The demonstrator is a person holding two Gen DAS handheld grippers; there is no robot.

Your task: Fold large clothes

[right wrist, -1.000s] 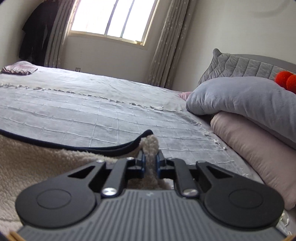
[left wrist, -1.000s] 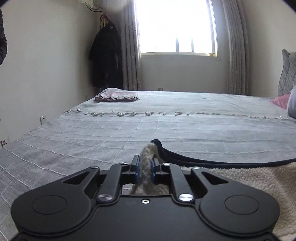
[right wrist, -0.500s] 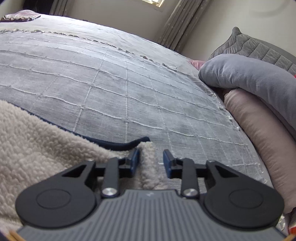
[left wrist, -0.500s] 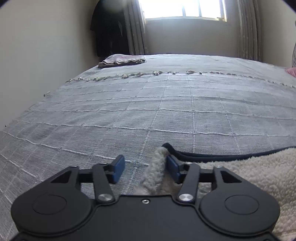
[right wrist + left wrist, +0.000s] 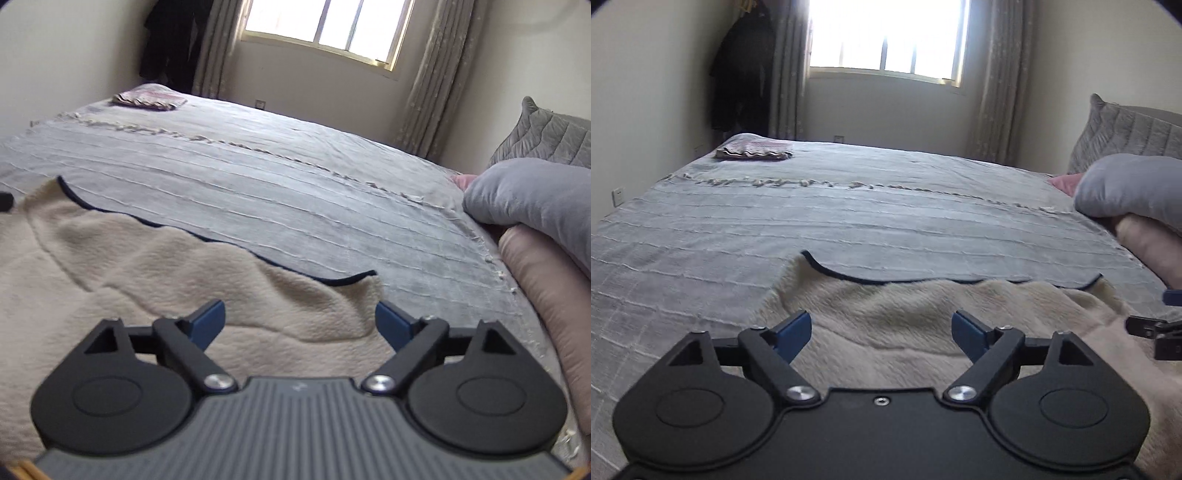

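A cream fleece garment (image 5: 923,314) with a dark navy edge lies spread on the grey bedspread (image 5: 849,221), its far hem facing the window. My left gripper (image 5: 881,330) hovers over its left part, jaws wide and still opening, nothing between the blue pads. In the right wrist view the same fleece garment (image 5: 166,280) fills the lower left. My right gripper (image 5: 299,319) hangs above its right corner, jaws also opening and holding nothing. Part of the right gripper (image 5: 1156,332) shows at the right edge of the left wrist view.
A folded pinkish cloth (image 5: 753,152) rests at the far left corner of the bed. Grey and pink pillows (image 5: 535,206) are stacked at the right side. A dark coat (image 5: 742,74) hangs on the wall beside the curtained window (image 5: 886,40).
Both grippers were shut on the fleece corners, then opened and let go. Both have pulled back and risen, so the garment now lies flat ahead of them.
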